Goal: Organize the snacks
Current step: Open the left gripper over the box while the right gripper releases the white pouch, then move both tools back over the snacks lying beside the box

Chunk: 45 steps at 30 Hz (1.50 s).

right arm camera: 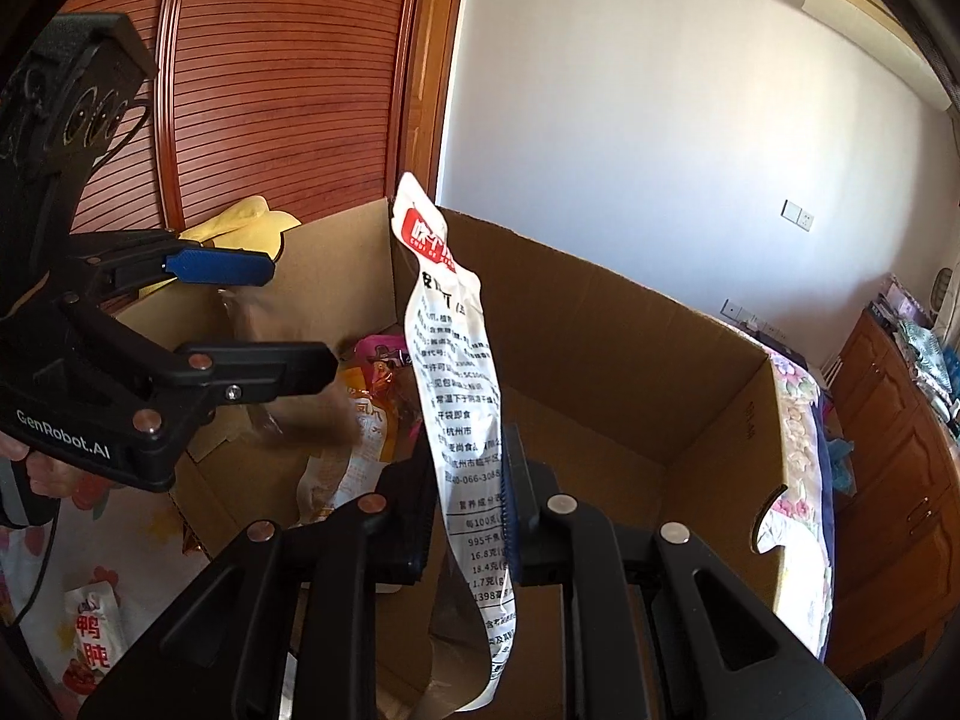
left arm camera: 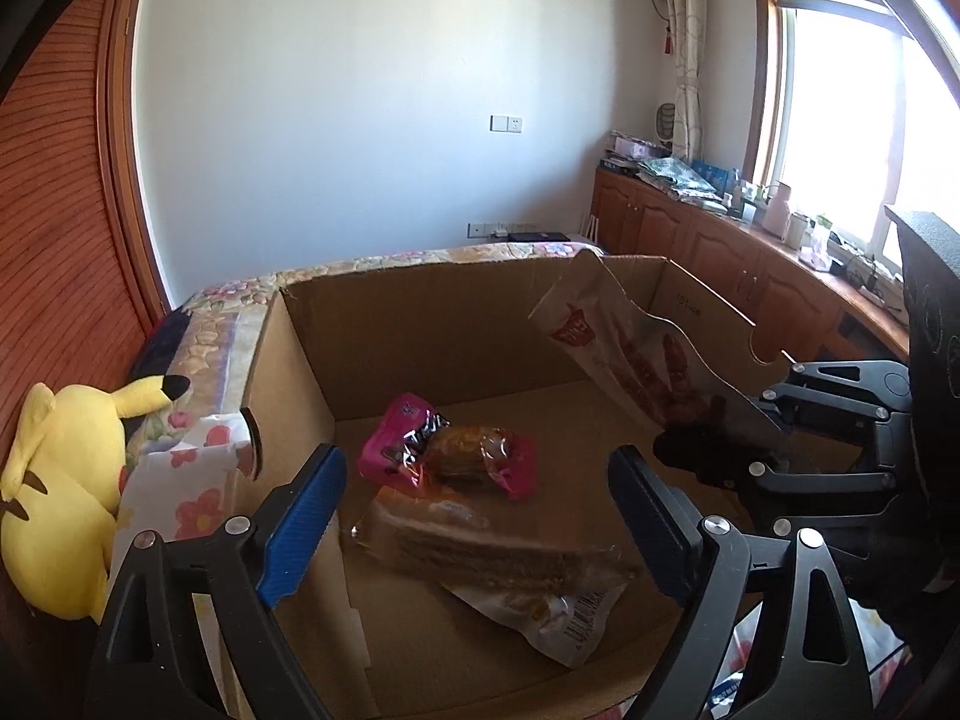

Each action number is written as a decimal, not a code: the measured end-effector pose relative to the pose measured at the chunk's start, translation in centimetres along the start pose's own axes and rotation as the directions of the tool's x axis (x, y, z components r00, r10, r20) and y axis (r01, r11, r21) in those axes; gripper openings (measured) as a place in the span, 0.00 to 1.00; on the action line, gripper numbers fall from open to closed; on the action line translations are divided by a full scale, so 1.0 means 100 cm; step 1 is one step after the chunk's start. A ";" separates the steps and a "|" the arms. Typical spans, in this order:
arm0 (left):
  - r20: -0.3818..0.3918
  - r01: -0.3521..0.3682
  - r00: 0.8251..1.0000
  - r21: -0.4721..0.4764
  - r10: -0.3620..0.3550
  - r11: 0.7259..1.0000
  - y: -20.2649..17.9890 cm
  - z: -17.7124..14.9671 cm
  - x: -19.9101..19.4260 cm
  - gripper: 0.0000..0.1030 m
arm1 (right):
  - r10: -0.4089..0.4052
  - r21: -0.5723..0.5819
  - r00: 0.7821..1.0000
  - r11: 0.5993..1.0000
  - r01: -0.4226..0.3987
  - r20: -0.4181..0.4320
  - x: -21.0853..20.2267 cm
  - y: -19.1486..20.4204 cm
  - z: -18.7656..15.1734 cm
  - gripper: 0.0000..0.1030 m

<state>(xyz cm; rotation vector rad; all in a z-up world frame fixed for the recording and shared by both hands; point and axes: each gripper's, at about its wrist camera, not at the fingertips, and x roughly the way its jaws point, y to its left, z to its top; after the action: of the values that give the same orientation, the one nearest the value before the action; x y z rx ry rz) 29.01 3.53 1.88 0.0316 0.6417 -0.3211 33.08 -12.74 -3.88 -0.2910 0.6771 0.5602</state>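
our right claw [right arm camera: 468, 516] is clamped on a white snack pouch [right arm camera: 456, 384] with a red logo and black chinese print, held upright over the cardboard box [right arm camera: 630, 360] on the bed. our left claw [left arm camera: 480, 516], marked "genrobot.ai", gapes wide and empty above a pink packet [left arm camera: 408, 438] and a clear-wrapped wafer pack [left arm camera: 480, 552] on the box floor near its left wall.

One box [left arm camera: 432, 330], five snack packets [right arm camera: 462, 420].

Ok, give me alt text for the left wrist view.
The open left gripper hovers over a cardboard box holding a pink snack packet and a clear wafer pack; at right, the right gripper holds a white snack pouch above the box.
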 end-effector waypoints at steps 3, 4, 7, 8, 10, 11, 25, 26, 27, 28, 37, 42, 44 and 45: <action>0.008 -0.003 1.000 0.016 0.003 1.000 -0.003 -0.001 -0.002 0.87 | 0.004 0.006 1.000 1.000 -0.004 0.007 -0.002 0.000 -0.001 0.24; 0.010 -0.004 1.000 0.020 0.004 1.000 -0.003 -0.002 -0.003 0.87 | 0.009 0.007 1.000 1.000 -0.009 0.010 -0.003 0.000 -0.001 0.28; 0.016 -0.008 1.000 0.030 0.008 1.000 -0.005 -0.003 -0.006 0.87 | 0.013 0.010 1.000 1.000 -0.014 0.018 -0.006 0.001 0.000 0.30; 0.019 -0.007 1.000 0.031 0.006 1.000 -0.004 -0.003 -0.008 0.87 | 0.013 0.010 1.000 1.000 -0.013 0.020 -0.007 0.001 0.000 0.30; 0.025 -0.007 1.000 0.036 0.006 0.999 -0.004 -0.004 -0.012 0.87 | 0.012 0.011 1.000 1.000 -0.013 0.023 -0.011 0.001 0.000 0.30; 0.027 -0.008 1.000 0.040 0.007 0.999 -0.004 -0.005 -0.014 0.87 | 0.012 0.014 1.000 1.000 -0.012 0.027 -0.014 0.002 -0.001 0.30; 0.056 0.001 0.998 0.076 -0.005 0.997 -0.010 -0.027 -0.062 0.88 | -0.013 0.088 0.995 0.996 0.004 0.099 -0.099 0.006 -0.025 0.35; 0.054 0.003 0.999 0.079 -0.008 0.997 -0.010 -0.030 -0.066 0.88 | -0.014 0.097 0.995 0.995 0.005 0.100 -0.105 0.008 -0.029 0.36; 0.054 0.005 0.999 0.079 -0.009 0.997 -0.010 -0.033 -0.069 0.88 | -0.015 0.103 0.995 0.995 0.005 0.098 -0.110 0.009 -0.034 0.40; 0.055 0.007 0.998 0.077 -0.011 0.997 -0.010 -0.037 -0.073 0.88 | -0.017 0.108 0.996 0.994 0.007 0.093 -0.115 0.011 -0.039 0.42; -0.002 0.022 1.000 0.053 -0.022 0.998 -0.011 -0.077 -0.082 0.88 | -0.035 0.182 0.999 0.983 0.038 -0.014 -0.123 0.016 -0.099 0.47; -0.053 0.023 0.998 0.035 -0.021 0.999 -0.010 -0.100 -0.076 0.88 | -0.044 0.226 0.996 0.972 0.060 -0.074 -0.113 0.014 -0.128 0.47; -0.070 0.023 0.997 0.018 -0.022 1.000 -0.009 -0.109 -0.074 0.88 | -0.041 0.255 0.995 0.965 0.063 -0.092 -0.109 0.011 -0.138 0.47; -0.077 0.023 0.997 0.011 -0.022 1.000 -0.008 -0.113 -0.074 0.88 | -0.039 0.270 0.994 0.961 0.065 -0.100 -0.107 0.009 -0.142 0.47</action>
<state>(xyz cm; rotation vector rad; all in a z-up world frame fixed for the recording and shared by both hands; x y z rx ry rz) 16.53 6.28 -2.75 0.0483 0.7172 -0.3465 18.44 -22.33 -7.50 -0.0766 0.8255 0.3980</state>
